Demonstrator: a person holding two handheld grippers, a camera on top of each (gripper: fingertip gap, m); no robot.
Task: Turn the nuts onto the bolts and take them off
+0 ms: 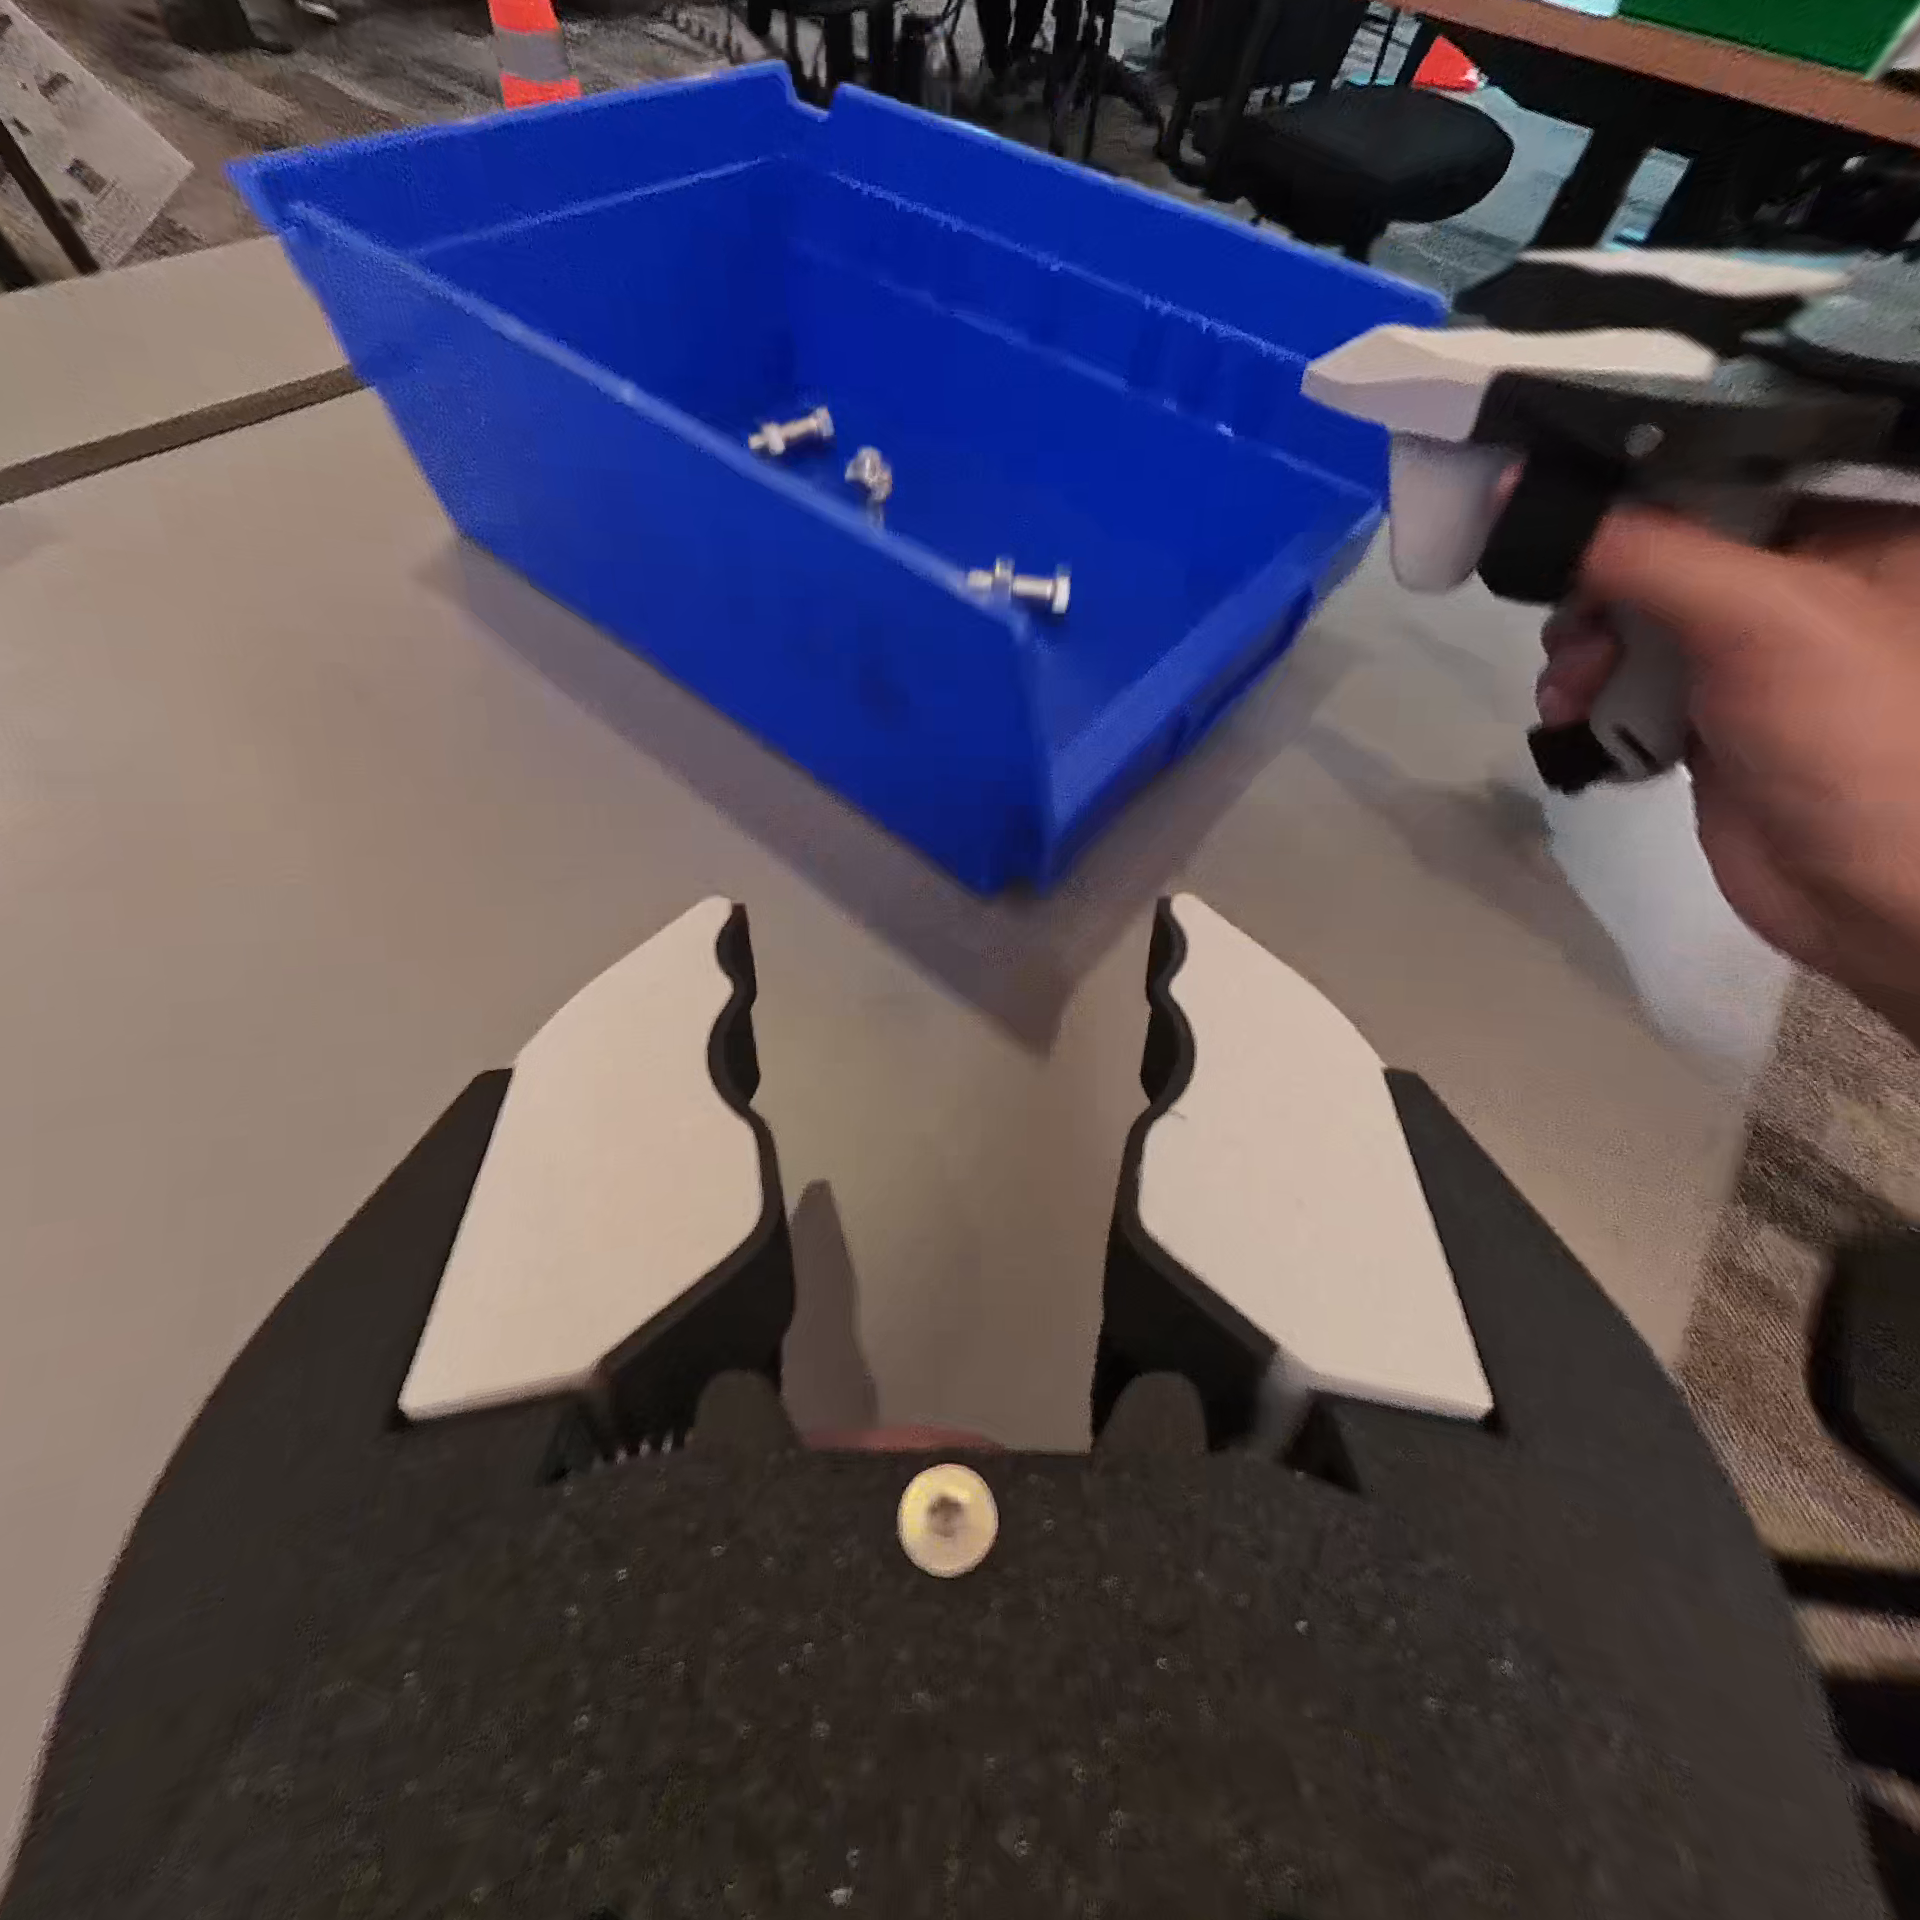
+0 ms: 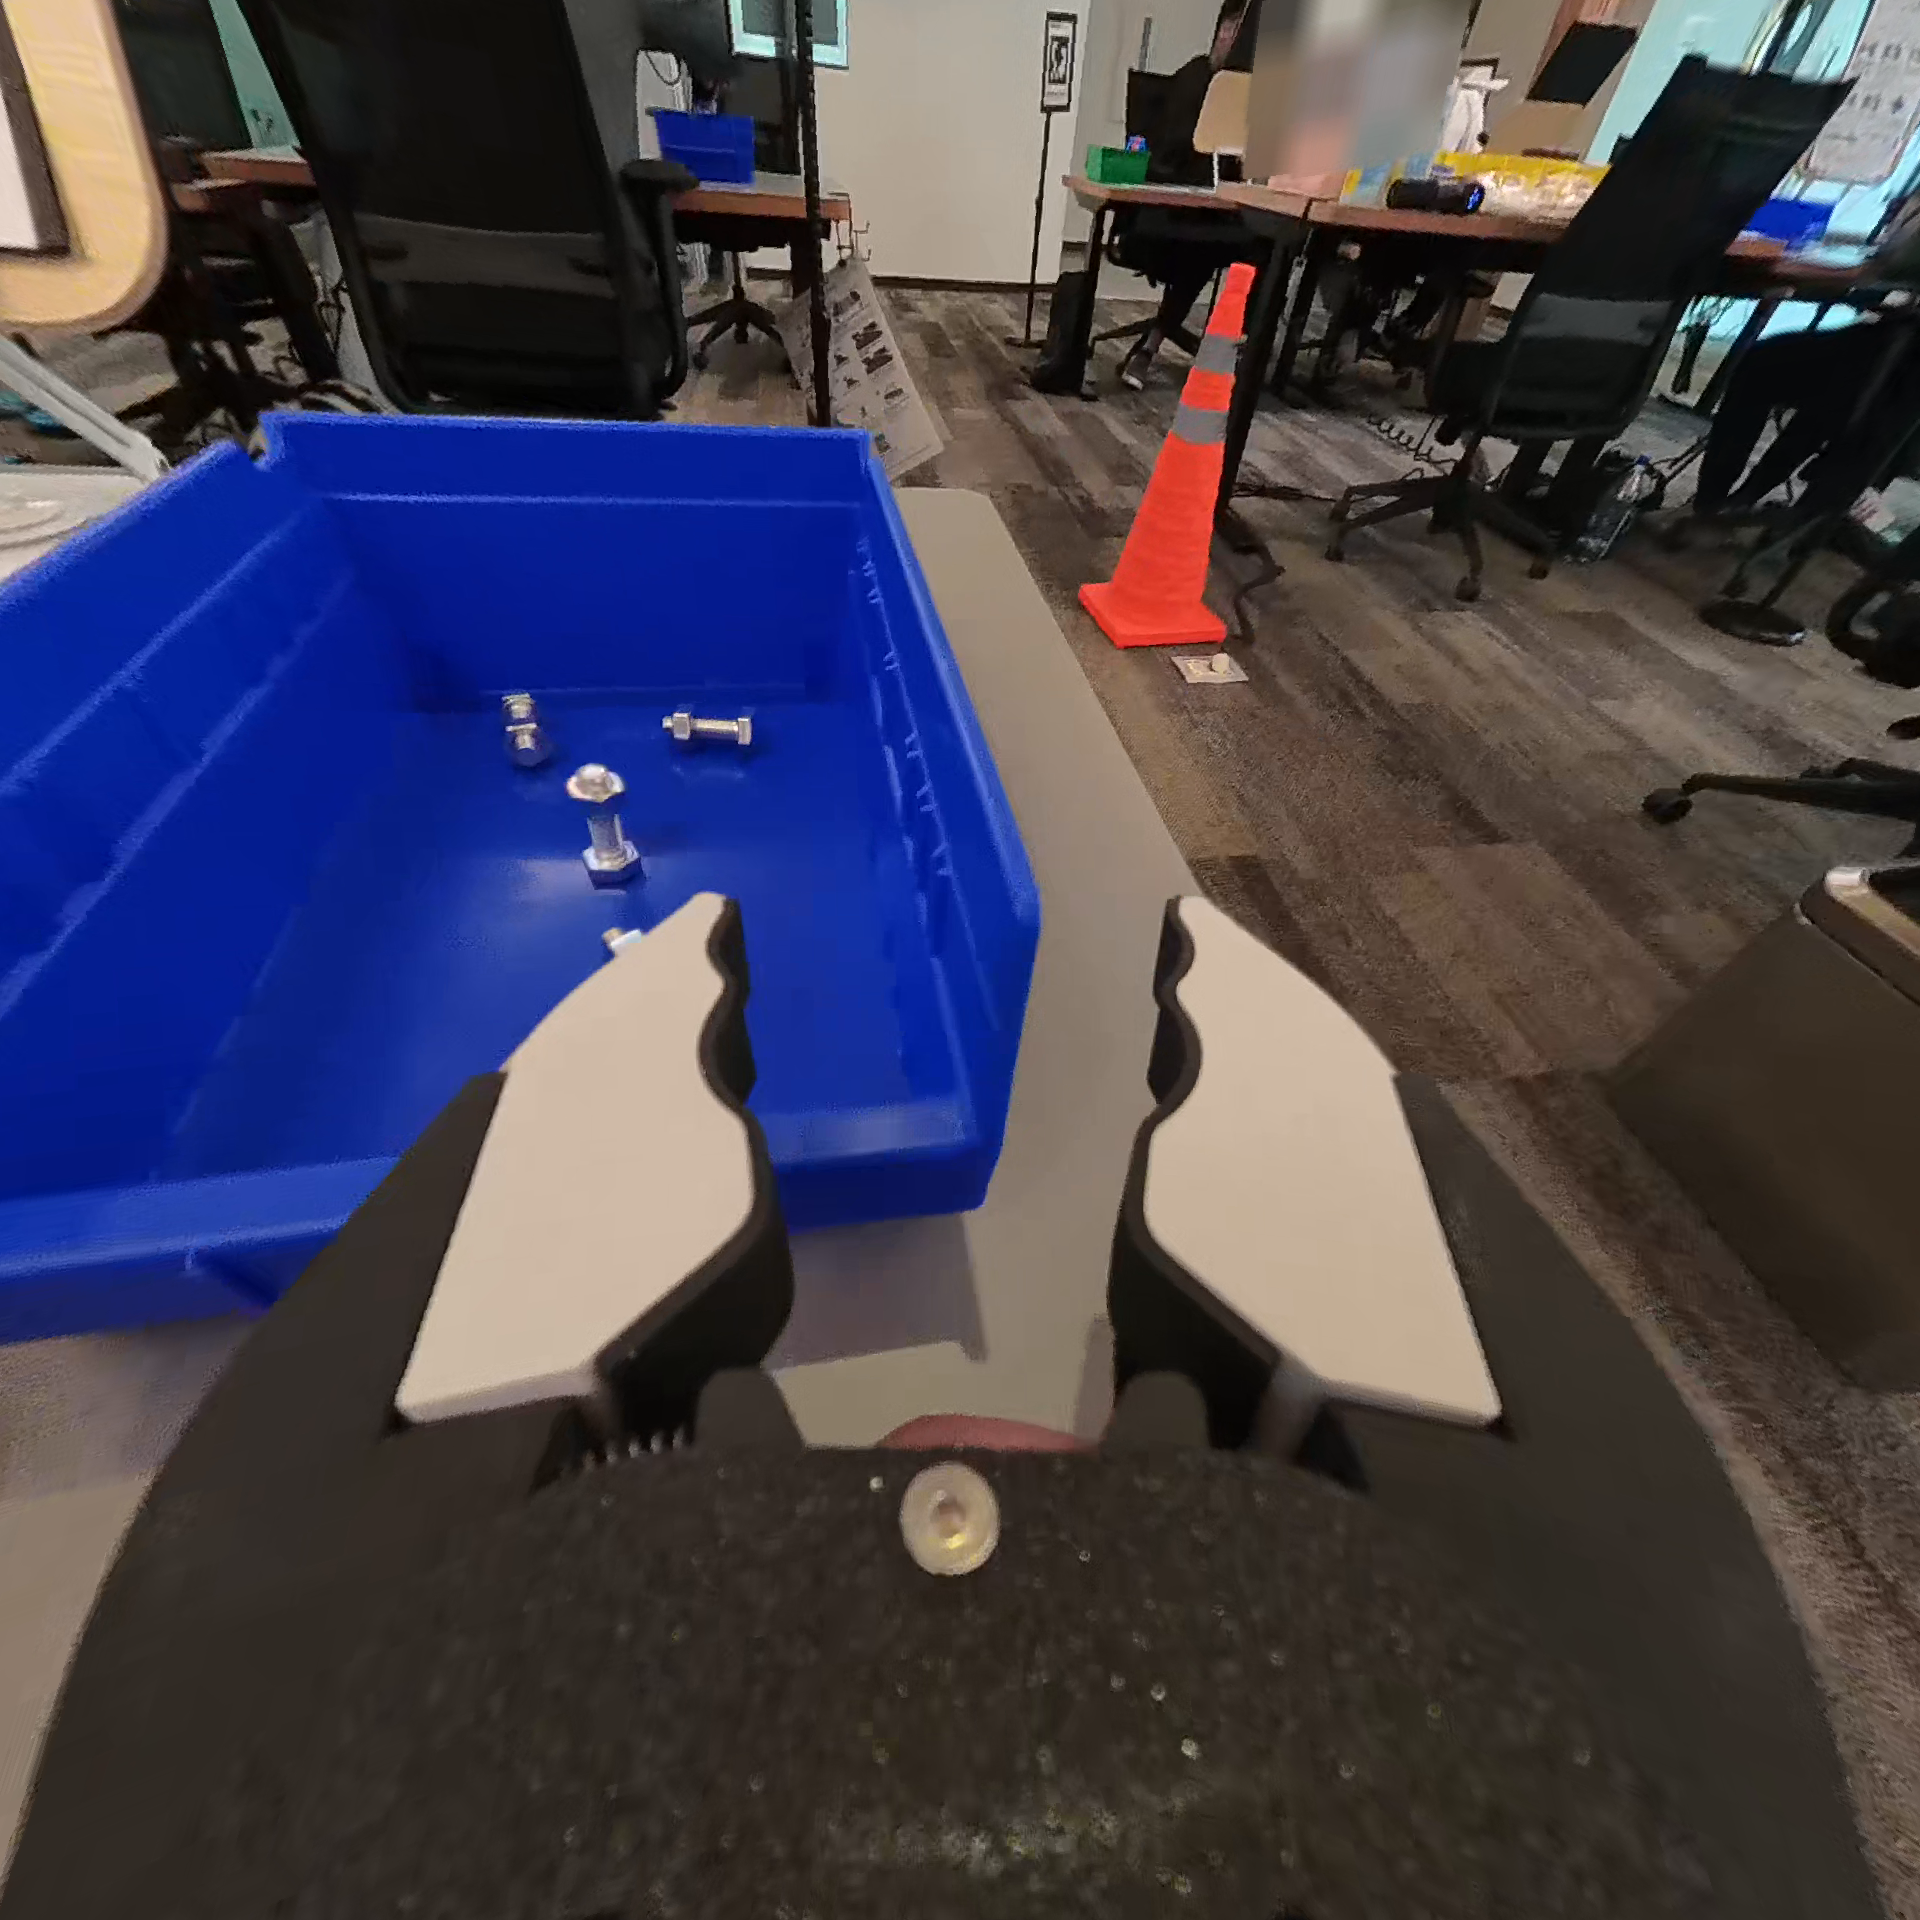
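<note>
A blue bin stands on the grey table and holds several silver bolts with nuts on them. In the right wrist view the bin shows the bolts near its far end; one more bolt peeks from behind my left finger. My left gripper is open and empty, held above the table short of the bin's near corner. My right gripper is open and empty over the bin's right front corner. It also shows in the left wrist view, held by a hand.
The grey table has a seam at the left and its edge at the right. Beyond it are an orange cone, black office chairs, desks and wood-look flooring. A dark box stands at the right.
</note>
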